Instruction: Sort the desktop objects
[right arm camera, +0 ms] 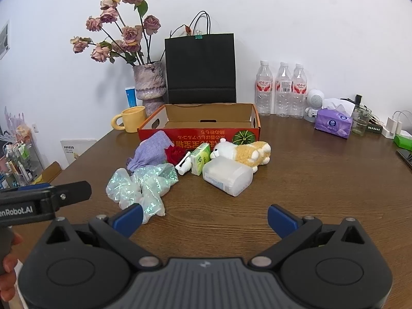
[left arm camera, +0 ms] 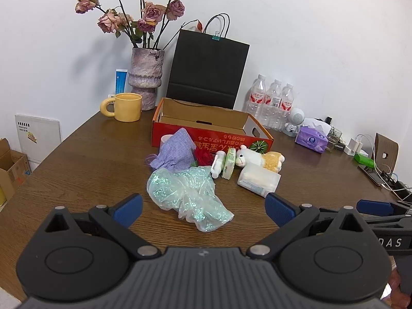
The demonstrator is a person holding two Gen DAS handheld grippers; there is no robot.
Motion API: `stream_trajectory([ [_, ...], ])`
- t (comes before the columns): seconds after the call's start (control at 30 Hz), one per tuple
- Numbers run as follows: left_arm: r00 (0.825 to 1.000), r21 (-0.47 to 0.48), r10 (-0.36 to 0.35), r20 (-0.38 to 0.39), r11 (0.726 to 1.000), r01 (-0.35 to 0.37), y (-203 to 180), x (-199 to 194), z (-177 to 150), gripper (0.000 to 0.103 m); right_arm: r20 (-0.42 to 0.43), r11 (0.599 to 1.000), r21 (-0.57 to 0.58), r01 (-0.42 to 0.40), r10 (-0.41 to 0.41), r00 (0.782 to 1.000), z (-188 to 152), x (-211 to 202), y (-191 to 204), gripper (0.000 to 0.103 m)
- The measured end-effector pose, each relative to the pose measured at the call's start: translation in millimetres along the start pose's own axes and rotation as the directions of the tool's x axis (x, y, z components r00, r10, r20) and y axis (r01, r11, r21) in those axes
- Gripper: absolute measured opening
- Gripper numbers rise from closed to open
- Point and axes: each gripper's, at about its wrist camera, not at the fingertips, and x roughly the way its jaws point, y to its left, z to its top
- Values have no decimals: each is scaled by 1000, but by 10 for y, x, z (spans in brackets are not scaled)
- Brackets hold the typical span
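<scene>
A pile lies in front of an open red cardboard box (left arm camera: pixel 177 134) (right arm camera: pixel 154 131): a crumpled shiny plastic bag (left arm camera: pixel 188 195) (right arm camera: pixel 144 188), a purple cloth pouch (left arm camera: pixel 175 152) (right arm camera: pixel 152 152), a red rose (left arm camera: pixel 203 155) (right arm camera: pixel 175 154), a white spray bottle (left arm camera: pixel 217 164) (right arm camera: pixel 183 166), a green tissue pack (left arm camera: pixel 229 164) (right arm camera: pixel 200 159), a plush lamb (left arm camera: pixel 260 158) (right arm camera: pixel 244 152) and a translucent plastic box (left arm camera: pixel 258 180) (right arm camera: pixel 226 176). My left gripper (left arm camera: pixel 203 209) is open and empty, just short of the bag. My right gripper (right arm camera: pixel 204 219) is open and empty, short of the plastic box.
Behind the box stand a black paper bag (left arm camera: pixel 208 69), a vase of dried roses (left arm camera: pixel 145 77), a yellow mug (left arm camera: pixel 126 106) and three water bottles (left arm camera: pixel 270 103). At the right are a purple tissue pack (left arm camera: pixel 311 139), a small white robot figure (left arm camera: pixel 294 121), chargers and cables.
</scene>
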Motion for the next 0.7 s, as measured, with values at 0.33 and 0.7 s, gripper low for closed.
stream_trajectory([
  [0.33,1000,3,-1,1,1000,1,-3,3,16,103,-4,1000,2,7,-7,1000,-1,27,-6,103],
  [0.7,1000,14,5,-4,1000,-5,-7,43,56,103,-8,1000,-2,8,-8,1000,31,93,-18,103],
])
